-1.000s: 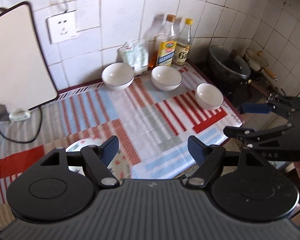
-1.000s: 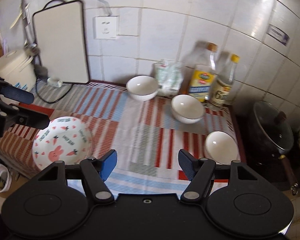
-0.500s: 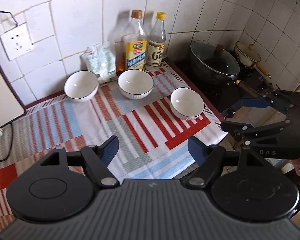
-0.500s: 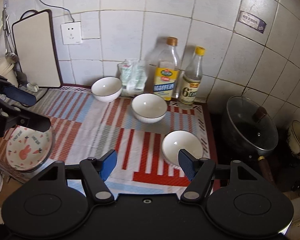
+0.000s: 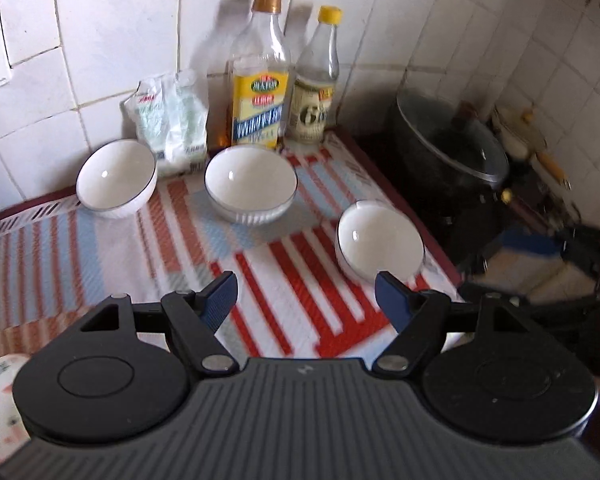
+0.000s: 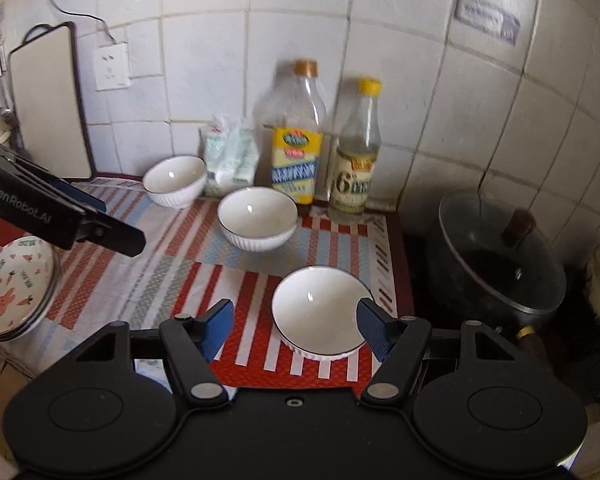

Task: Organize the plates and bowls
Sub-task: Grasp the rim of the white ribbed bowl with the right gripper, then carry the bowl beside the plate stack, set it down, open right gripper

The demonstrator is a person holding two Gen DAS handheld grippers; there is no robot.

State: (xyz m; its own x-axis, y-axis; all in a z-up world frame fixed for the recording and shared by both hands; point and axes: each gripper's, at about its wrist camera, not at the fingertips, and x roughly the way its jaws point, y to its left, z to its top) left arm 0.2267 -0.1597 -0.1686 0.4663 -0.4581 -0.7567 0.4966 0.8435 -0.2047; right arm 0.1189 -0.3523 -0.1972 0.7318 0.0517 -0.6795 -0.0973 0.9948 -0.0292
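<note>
Both tools gape wide, empty. The right tool [image 6: 296,326] hangs over the near bowl [image 6: 320,312] at the table's [image 6: 160,280] right end; the left tool [image 5: 306,300] hovers just left of it.

bowls [image 6: 318,312]: white | cloth [image 6: 236,276]: red-blue striped | plate [image 6: 8,284]: rabbit-carrot print
</note>
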